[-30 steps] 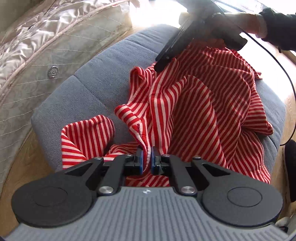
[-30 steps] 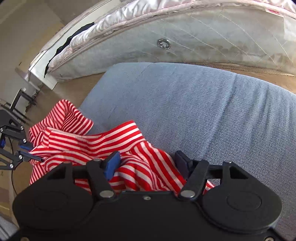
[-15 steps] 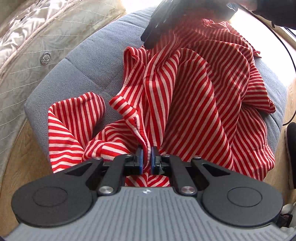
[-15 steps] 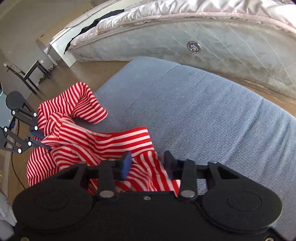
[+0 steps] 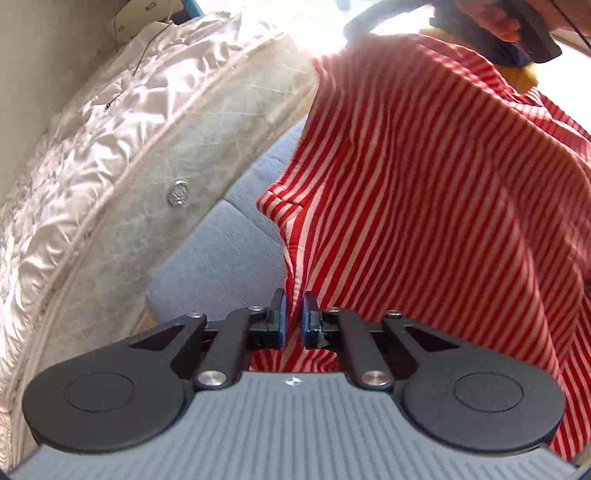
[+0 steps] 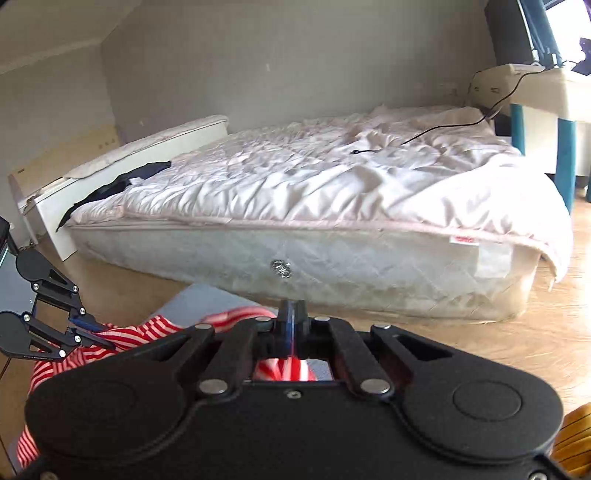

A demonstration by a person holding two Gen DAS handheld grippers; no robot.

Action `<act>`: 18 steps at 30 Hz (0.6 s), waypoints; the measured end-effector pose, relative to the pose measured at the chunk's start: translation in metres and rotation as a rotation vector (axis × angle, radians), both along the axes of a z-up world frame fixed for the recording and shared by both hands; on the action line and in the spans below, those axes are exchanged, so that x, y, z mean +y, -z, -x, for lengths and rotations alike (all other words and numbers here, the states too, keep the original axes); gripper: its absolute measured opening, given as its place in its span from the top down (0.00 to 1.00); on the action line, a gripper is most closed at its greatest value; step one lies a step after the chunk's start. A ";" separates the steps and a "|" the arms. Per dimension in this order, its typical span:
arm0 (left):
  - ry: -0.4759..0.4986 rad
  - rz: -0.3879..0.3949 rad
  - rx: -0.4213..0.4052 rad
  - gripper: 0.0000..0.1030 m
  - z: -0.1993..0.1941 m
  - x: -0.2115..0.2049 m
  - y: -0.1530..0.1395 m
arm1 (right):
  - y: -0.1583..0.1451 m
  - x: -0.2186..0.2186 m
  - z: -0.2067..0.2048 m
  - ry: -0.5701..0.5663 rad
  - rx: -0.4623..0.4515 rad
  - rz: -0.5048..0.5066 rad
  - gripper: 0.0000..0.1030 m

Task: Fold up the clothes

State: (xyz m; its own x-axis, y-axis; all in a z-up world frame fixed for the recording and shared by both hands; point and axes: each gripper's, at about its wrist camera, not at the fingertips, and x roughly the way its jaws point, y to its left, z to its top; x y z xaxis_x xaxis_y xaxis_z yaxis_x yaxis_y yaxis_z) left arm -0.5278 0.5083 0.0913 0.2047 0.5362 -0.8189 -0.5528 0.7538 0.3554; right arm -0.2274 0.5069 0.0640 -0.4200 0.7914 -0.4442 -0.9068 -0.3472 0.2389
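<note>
A red-and-white striped garment [image 5: 424, 192] hangs lifted in the air and fills the right of the left wrist view. My left gripper [image 5: 293, 325] is shut on its lower edge. The right gripper shows at the top of that view, held by a hand [image 5: 487, 18], gripping the garment's upper edge. In the right wrist view my right gripper [image 6: 291, 325] is shut on a pinch of the striped garment [image 6: 236, 317], which trails down to the left where the left gripper [image 6: 92, 332] holds it.
A grey-blue cushion [image 5: 221, 258] lies under the garment. A mattress with a pale quilt [image 6: 314, 184] stands just beyond it on a wooden floor [image 6: 517, 350]. A cable [image 6: 443, 129] lies on the quilt. A white cabinet with teal legs [image 6: 535, 96] stands at the far right.
The right gripper shut on the garment's edge. Both grippers rose, lifting the garment off the cushion so it now hangs spread between them.
</note>
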 end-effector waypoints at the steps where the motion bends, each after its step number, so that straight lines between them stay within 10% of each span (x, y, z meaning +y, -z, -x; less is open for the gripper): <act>1: -0.025 -0.001 -0.008 0.91 -0.005 0.015 0.002 | 0.002 0.007 -0.004 0.037 -0.006 0.009 0.99; 6: -0.171 0.076 -0.015 0.91 -0.012 0.075 0.032 | 0.023 0.022 -0.019 0.040 -0.025 0.100 0.95; 9: -0.165 0.098 0.011 0.89 -0.005 0.078 0.043 | 0.041 0.021 -0.021 -0.012 -0.017 0.186 0.67; 14: -0.121 0.134 0.048 0.88 0.005 0.063 0.052 | 0.072 0.021 -0.011 -0.089 0.003 0.318 0.51; 18: -0.100 0.130 0.059 0.88 0.007 0.055 0.056 | 0.096 0.023 0.001 -0.141 0.041 0.415 0.54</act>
State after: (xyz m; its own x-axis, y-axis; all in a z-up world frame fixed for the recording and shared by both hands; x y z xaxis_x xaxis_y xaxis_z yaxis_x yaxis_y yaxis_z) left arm -0.5352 0.5630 0.0353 0.1055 0.4401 -0.8917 -0.6086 0.7377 0.2921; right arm -0.2289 0.5298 -0.0323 -0.5354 0.4832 -0.6928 -0.8441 -0.3345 0.4190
